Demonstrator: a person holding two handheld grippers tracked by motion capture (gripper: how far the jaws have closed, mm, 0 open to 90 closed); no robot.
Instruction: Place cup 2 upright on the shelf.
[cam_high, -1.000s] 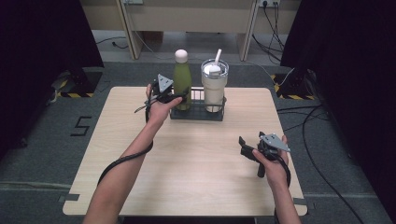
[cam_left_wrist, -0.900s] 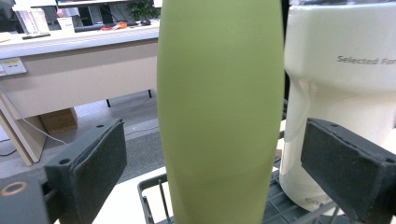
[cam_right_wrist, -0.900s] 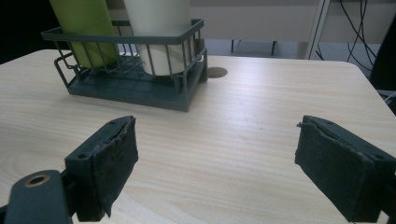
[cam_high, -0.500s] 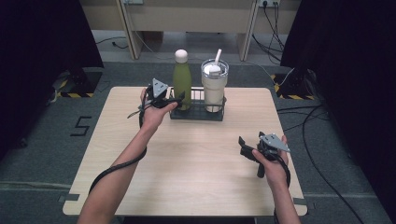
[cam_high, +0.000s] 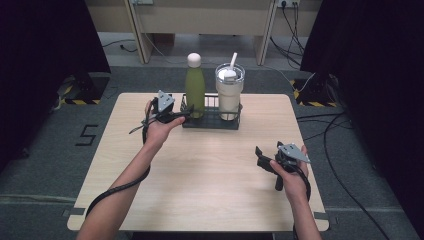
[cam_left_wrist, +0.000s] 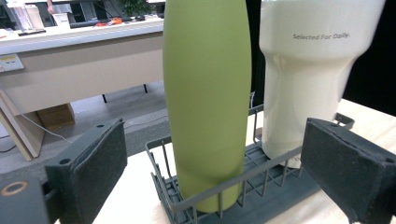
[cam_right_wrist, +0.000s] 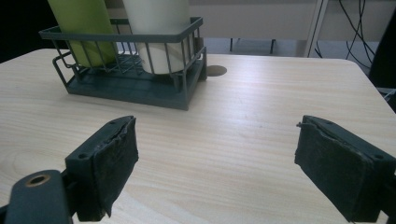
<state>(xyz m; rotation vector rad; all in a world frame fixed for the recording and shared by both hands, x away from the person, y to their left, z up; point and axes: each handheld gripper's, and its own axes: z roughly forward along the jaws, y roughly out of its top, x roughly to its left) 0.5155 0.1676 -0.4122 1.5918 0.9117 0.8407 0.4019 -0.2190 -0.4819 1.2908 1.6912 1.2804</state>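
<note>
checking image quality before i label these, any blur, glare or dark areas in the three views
High view: the table is evenly lit, both sides of the frame fall into near black. Left gripper view: the green bottle is sharp with a soft sheen, the near jaws slightly soft. Right gripper view: the rack reads clearly, no glare.

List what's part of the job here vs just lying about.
In play: left gripper, open beside the green bottle; wire rack holding it.
Idle: white tumbler with straw in the same rack; right gripper, open over bare table.

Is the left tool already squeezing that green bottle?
No. The left tool is open, with both pads clear of the green bottle standing in the wire rack.
</note>
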